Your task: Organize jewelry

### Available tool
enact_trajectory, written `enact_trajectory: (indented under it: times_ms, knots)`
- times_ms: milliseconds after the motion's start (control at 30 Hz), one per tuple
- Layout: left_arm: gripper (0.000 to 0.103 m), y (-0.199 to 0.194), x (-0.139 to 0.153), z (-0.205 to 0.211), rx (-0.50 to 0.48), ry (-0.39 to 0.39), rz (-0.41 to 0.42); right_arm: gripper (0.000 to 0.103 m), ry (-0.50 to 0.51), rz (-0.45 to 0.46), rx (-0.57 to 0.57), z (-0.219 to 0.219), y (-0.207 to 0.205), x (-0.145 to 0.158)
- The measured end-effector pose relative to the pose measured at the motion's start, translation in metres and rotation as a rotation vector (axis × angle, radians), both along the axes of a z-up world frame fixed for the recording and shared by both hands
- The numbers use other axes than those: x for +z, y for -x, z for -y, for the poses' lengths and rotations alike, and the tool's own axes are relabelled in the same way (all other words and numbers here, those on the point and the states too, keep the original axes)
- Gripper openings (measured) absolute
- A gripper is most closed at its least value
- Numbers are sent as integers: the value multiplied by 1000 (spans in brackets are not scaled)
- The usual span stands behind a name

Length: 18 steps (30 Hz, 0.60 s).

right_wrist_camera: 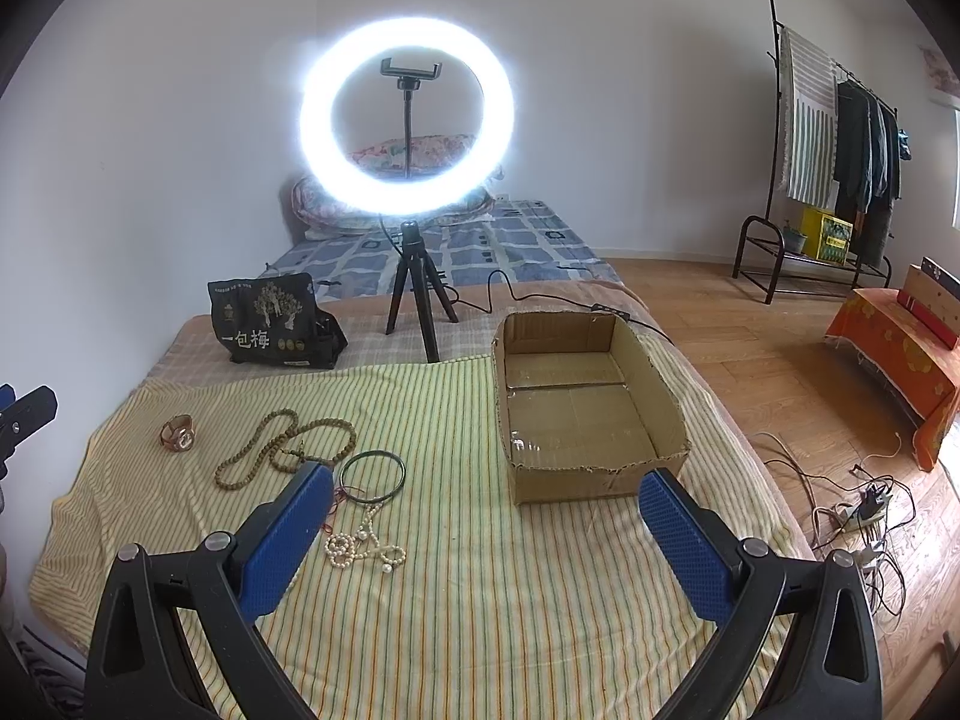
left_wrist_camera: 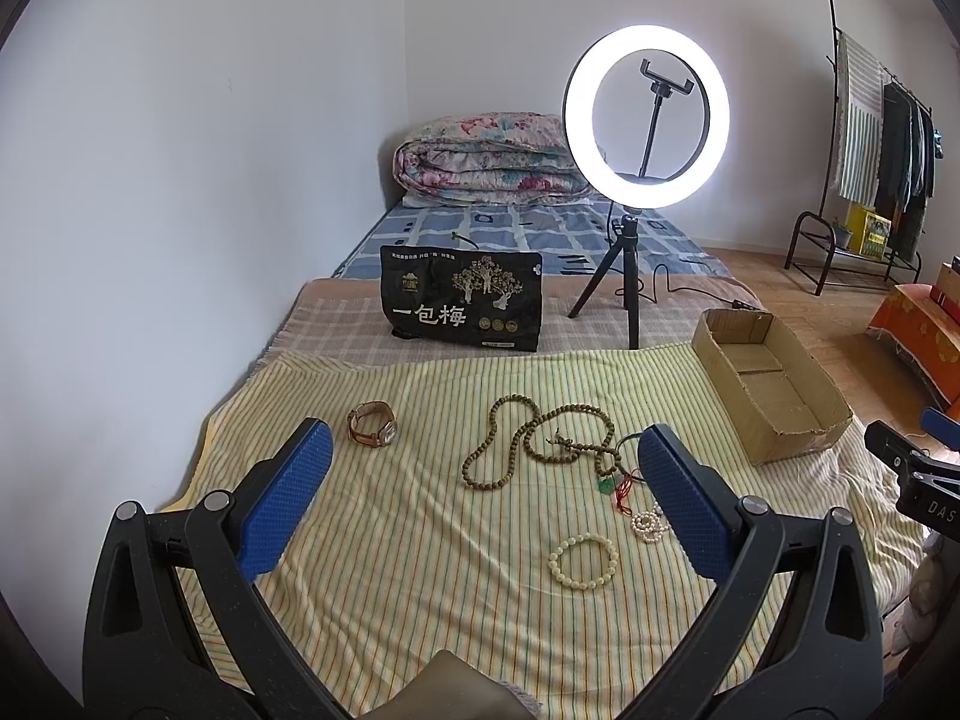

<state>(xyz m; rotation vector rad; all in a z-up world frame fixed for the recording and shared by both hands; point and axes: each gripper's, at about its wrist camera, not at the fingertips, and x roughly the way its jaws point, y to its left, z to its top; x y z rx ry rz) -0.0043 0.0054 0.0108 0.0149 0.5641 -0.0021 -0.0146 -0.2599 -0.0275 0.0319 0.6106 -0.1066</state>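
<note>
Jewelry lies on a striped yellow cloth (left_wrist_camera: 390,570). A brown-strap watch (left_wrist_camera: 373,425) sits at the left; it also shows in the right wrist view (right_wrist_camera: 178,433). A long wooden bead necklace (left_wrist_camera: 528,441) (right_wrist_camera: 276,447) lies in the middle. A cream bead bracelet (left_wrist_camera: 583,560) lies nearest. A pearl strand (left_wrist_camera: 649,523) (right_wrist_camera: 360,546), a green pendant on red cord (left_wrist_camera: 612,485) and a dark bangle (right_wrist_camera: 372,475) lie to the right. An empty cardboard box (left_wrist_camera: 774,381) (right_wrist_camera: 585,396) stands at the right. My left gripper (left_wrist_camera: 483,456) and right gripper (right_wrist_camera: 486,501) are open, empty, above the cloth.
A lit ring light on a tripod (left_wrist_camera: 645,117) (right_wrist_camera: 408,114) and a black snack bag (left_wrist_camera: 461,300) (right_wrist_camera: 270,324) stand behind the cloth. A folded quilt (left_wrist_camera: 486,159) lies at the bed's far end. A clothes rack (right_wrist_camera: 840,150) and cables (right_wrist_camera: 852,510) are on the floor to the right.
</note>
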Motion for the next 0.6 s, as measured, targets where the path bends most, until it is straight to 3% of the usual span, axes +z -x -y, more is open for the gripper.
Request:
enact_trajectory:
  times_ms: [600]
  knots:
    - [103,-16,-16,-12,26,11,-70,103,-3,-28,15,-1,-3,-5]
